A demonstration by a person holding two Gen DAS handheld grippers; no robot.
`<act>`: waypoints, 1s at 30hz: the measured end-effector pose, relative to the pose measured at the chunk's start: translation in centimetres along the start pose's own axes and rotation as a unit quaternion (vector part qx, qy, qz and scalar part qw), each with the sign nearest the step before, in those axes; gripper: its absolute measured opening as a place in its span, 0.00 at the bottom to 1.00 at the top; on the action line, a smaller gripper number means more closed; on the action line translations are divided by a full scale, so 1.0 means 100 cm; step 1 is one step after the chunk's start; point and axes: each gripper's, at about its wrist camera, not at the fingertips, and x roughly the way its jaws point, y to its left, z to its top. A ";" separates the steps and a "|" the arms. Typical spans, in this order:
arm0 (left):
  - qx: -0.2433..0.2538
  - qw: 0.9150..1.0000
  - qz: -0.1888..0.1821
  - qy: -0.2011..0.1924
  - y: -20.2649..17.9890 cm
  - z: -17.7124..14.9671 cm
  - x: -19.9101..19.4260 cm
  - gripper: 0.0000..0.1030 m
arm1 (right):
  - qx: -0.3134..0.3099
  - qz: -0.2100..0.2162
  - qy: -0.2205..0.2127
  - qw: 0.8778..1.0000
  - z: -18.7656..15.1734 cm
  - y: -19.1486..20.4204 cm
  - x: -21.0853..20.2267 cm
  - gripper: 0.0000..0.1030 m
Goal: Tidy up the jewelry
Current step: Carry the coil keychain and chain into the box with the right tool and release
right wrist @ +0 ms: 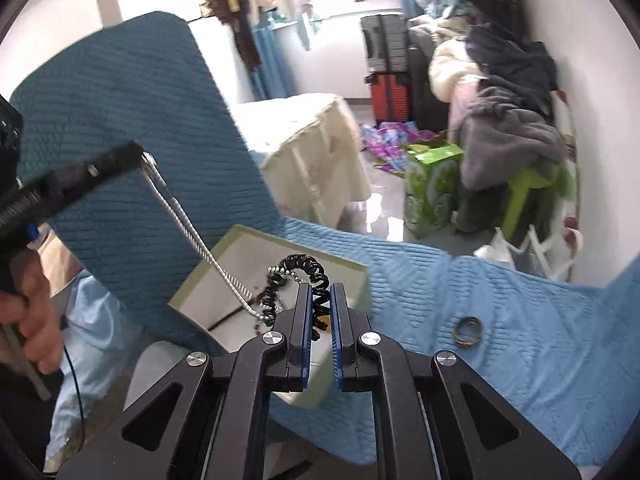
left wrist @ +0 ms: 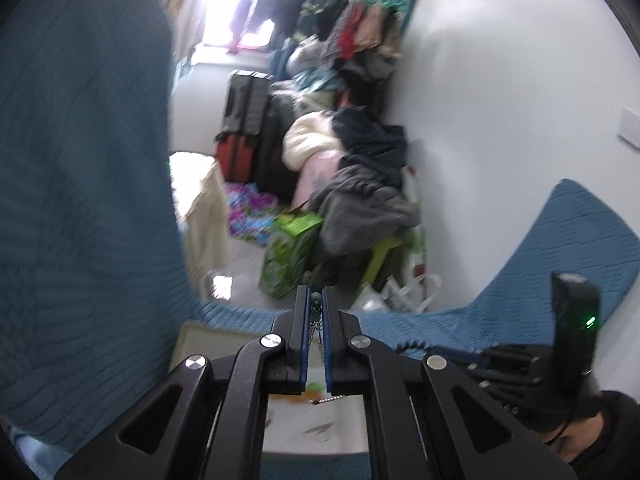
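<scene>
My left gripper (left wrist: 316, 300) is shut on a silver chain (left wrist: 318, 322) with a green bead at its top. In the right wrist view the left gripper (right wrist: 136, 156) holds that chain (right wrist: 192, 236) up, stretched down towards the open white box (right wrist: 240, 276) on the blue blanket. My right gripper (right wrist: 320, 296) is shut on a black spiral hair tie (right wrist: 304, 270) above the box; the chain's lower end is tangled with it. A dark ring (right wrist: 467, 331) lies on the blanket to the right.
A blue quilted blanket (right wrist: 460, 320) covers the seat and the backrest (right wrist: 120, 120) at left. Beyond it are a cream-covered table (right wrist: 316, 152), a green carton (right wrist: 432, 192), suitcases (right wrist: 388, 76) and piled clothes (right wrist: 504, 120) by the wall.
</scene>
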 end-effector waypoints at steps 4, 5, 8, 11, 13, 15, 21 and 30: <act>-0.012 0.999 0.012 0.034 0.033 -0.027 0.019 0.03 | -0.008 0.013 0.020 1.000 -0.006 0.017 0.033 0.06; -0.016 0.999 0.011 0.047 0.041 -0.037 0.026 0.03 | -0.009 0.014 0.024 1.000 -0.009 0.020 0.037 0.06; -0.018 0.997 -0.002 0.073 0.055 -0.062 0.041 0.03 | -0.010 0.018 0.040 0.999 -0.019 0.027 0.057 0.06; -0.020 0.994 -0.014 0.102 0.063 -0.083 0.055 0.05 | -0.001 0.023 0.052 0.998 -0.027 0.029 0.072 0.06; -0.029 0.992 -0.027 0.117 0.068 -0.094 0.061 0.06 | 0.003 0.024 0.057 0.998 -0.030 0.030 0.077 0.06; -0.038 0.990 -0.041 0.128 0.072 -0.102 0.065 0.06 | 0.005 0.025 0.059 0.998 -0.032 0.031 0.081 0.06; -0.065 0.985 -0.064 0.146 0.076 -0.114 0.076 0.09 | 0.007 0.023 0.056 0.998 -0.033 0.030 0.080 0.06; -0.061 0.989 -0.026 0.132 0.058 -0.103 0.080 0.09 | 0.028 0.002 0.062 0.998 -0.038 0.015 0.087 0.07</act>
